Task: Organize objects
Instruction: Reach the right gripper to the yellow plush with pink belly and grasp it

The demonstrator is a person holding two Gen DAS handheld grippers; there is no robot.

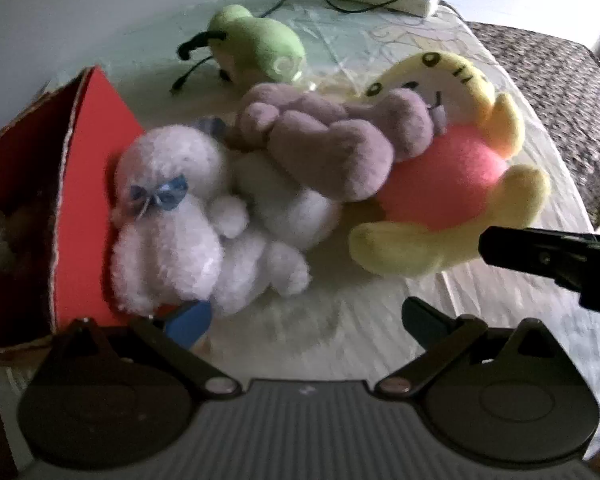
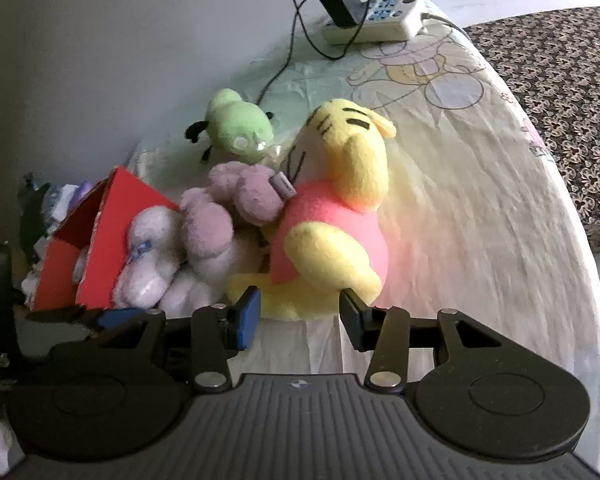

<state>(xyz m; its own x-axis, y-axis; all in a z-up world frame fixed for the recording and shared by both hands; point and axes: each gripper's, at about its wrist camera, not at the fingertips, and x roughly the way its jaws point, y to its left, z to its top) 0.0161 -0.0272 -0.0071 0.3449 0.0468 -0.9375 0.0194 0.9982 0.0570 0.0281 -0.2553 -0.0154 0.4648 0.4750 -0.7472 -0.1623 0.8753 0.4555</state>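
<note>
**Plush pile beside red box, both grippers spread**

Left wrist view: left gripper [image 1: 306, 320] with fingers wide apart, nothing between them; the blue pad sits just at the near edge of the white plush [image 1: 188, 224]. White plush lies against the red box [image 1: 88, 184] on the left. Purple plush [image 1: 328, 140] is draped over it and over the yellow plush [image 1: 452, 184] in a pink shirt, right of centre. Green plush [image 1: 256, 48] lies farther back, apart from the pile. The other gripper's finger enters at the right edge. Image blurred.

Right wrist view: right gripper [image 2: 300, 316] fingers moderately apart, flanking the near foot of the yellow plush; contact cannot be told. Power strip [image 2: 380, 20] far on the cartoon-print cloth [image 2: 480, 200].
</note>
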